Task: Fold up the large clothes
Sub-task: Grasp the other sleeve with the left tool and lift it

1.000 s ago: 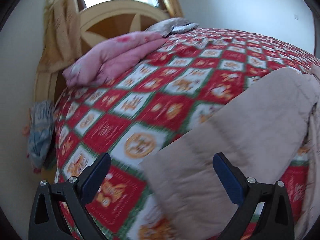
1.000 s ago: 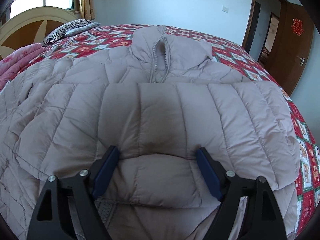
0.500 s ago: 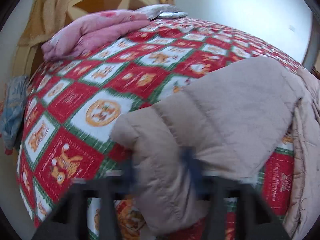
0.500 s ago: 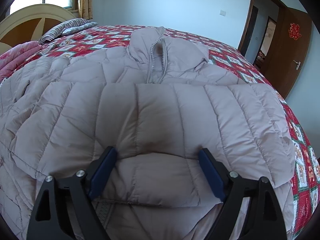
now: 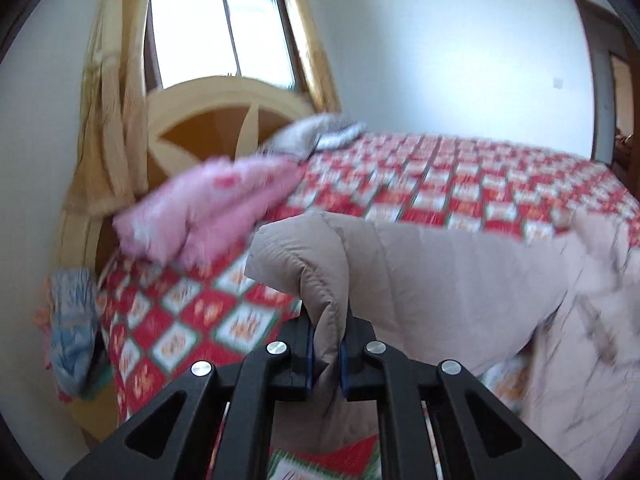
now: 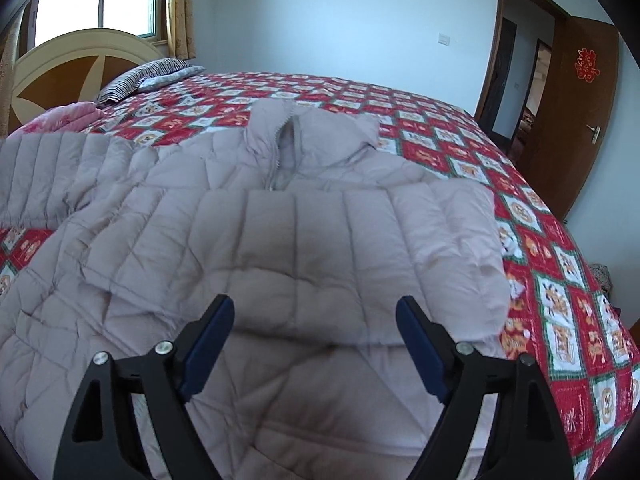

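Note:
A large beige quilted jacket [image 6: 320,240] lies front-up on the red patterned bed [image 6: 560,280], with its right sleeve folded across the chest. My left gripper [image 5: 326,354] is shut on the cuff of the left sleeve [image 5: 420,280] and holds it lifted above the bedspread. The lifted sleeve also shows at the left edge of the right wrist view [image 6: 52,168]. My right gripper [image 6: 316,344] is open and empty, hovering over the jacket's lower front.
A pink folded blanket [image 5: 208,208] and a striped pillow [image 6: 148,76] lie by the wooden headboard [image 5: 224,120]. A window with yellow curtains [image 5: 108,92] is behind it. A brown door [image 6: 576,120] stands open at the right. A blue cloth [image 5: 72,328] hangs beside the bed.
My left gripper has closed on the sleeve cuff and lifted it off the bed. My right gripper has drawn back and higher above the jacket, still open.

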The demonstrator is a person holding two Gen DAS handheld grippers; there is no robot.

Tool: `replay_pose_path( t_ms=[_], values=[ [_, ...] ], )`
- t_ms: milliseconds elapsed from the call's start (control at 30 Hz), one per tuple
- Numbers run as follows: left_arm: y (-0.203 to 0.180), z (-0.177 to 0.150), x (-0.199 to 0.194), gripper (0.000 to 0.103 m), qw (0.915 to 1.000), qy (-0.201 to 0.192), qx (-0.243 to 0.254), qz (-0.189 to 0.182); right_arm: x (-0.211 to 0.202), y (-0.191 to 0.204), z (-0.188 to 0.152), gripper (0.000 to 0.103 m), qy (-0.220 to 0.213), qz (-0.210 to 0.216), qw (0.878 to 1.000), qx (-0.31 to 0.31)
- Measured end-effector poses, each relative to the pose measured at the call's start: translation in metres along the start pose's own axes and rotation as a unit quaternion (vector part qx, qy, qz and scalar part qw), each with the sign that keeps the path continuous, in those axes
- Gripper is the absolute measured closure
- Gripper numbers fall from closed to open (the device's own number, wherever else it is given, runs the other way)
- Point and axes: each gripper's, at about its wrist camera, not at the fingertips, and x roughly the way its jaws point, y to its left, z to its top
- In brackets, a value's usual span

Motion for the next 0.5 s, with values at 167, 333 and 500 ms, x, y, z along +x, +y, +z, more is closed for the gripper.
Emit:
replay_pose_path(
  t_ms=[167,333,500],
  values=[
    [-0.06,0.046,-0.04,0.095,0.9954,-0.045,0.04,-0.074,-0.009,-0.015,-0.011,0.018,-0.001,0.004,1.0,0.018],
    [-0.147,0.055,-0.067,0.095,0.983,-0.065,0.09,-0.146,-0.018,-0.029,-0.02,0.018,-0.008,0.003,0.999,0.032],
    [-0.23,0.043,-0.071,0.095,0.9719,-0.059,0.13,-0.187,-0.021,-0.04,-0.028,0.018,-0.012,0.002,0.999,0.044]
  ],
)
